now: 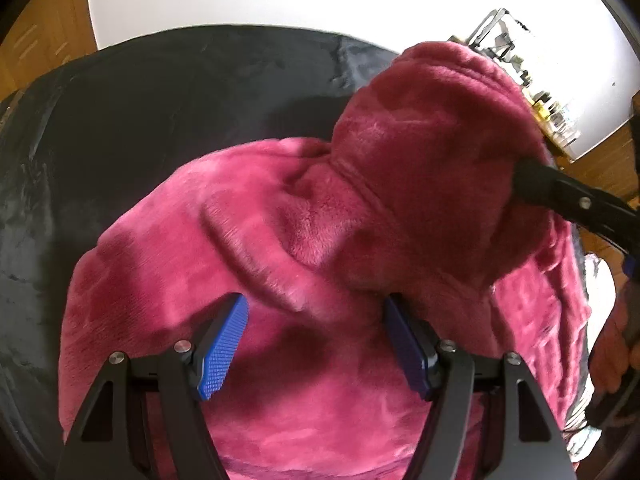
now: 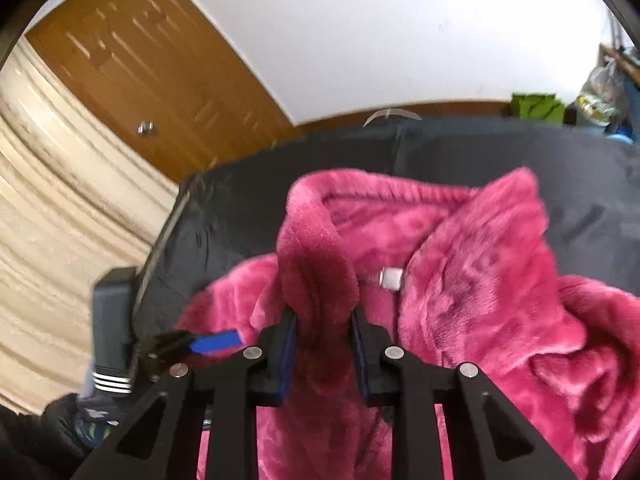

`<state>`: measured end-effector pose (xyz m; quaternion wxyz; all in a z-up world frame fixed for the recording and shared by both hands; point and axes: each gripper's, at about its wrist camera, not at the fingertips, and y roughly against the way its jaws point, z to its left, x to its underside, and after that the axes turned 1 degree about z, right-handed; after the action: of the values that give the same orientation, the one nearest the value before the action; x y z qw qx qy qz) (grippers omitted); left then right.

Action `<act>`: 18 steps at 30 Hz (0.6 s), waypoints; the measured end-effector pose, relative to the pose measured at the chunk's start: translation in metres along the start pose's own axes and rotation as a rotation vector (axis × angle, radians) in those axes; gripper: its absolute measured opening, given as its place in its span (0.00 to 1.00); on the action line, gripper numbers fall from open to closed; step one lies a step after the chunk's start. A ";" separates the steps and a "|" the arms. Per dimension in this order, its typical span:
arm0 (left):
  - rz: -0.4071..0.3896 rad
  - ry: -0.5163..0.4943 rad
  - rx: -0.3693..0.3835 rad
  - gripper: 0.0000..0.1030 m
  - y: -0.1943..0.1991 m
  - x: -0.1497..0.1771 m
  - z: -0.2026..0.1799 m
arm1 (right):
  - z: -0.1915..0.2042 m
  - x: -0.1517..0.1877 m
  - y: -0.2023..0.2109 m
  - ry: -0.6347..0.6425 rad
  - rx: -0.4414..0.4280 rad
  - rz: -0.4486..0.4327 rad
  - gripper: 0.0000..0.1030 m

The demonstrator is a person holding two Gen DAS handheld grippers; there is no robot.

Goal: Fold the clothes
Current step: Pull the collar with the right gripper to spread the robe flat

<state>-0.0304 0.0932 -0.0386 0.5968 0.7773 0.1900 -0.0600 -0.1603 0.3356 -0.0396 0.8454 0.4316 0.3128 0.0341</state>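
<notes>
2 grippers work over 1 pink fleece garment [image 1: 304,264] that lies bunched on a dark cloth-covered surface [image 1: 132,120]. At the left, the left gripper [image 1: 316,344] hangs just above the garment's flat middle part with its blue-padded jaws spread wide and nothing clasped between them; whether its fingers [image 1: 222,348] brush the fleece I cannot tell. To its right a raised fold of the garment stands up, and the right gripper [image 1: 532,176] reaches into it from the side. In the right wrist view the right gripper [image 2: 324,344] has its jaws clenched on a thick ridge of pink fleece [image 2: 316,264], which rises between the pads. A small white tag [image 2: 390,280] shows just right of that ridge. Behind the surface stand a white wall [image 2: 400,20] and a wooden door [image 2: 152,72].
</notes>
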 end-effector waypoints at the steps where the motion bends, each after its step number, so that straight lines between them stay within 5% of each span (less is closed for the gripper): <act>1: -0.006 -0.015 0.006 0.72 0.001 -0.002 -0.005 | 0.002 -0.001 0.006 -0.008 0.008 -0.019 0.25; 6: -0.024 -0.103 0.007 0.72 -0.005 -0.014 -0.033 | 0.005 -0.003 0.011 0.015 0.171 -0.052 0.24; 13: -0.021 -0.176 -0.045 0.75 -0.031 -0.018 -0.040 | -0.007 0.004 -0.046 0.057 0.390 0.066 0.25; 18: -0.036 -0.197 -0.043 0.77 -0.030 -0.020 -0.036 | -0.014 0.010 -0.065 0.065 0.420 0.117 0.28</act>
<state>-0.0651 0.1291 -0.0494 0.6281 0.7510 0.1454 -0.1427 -0.1741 0.3084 -0.0994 0.7231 0.6141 0.3148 0.0311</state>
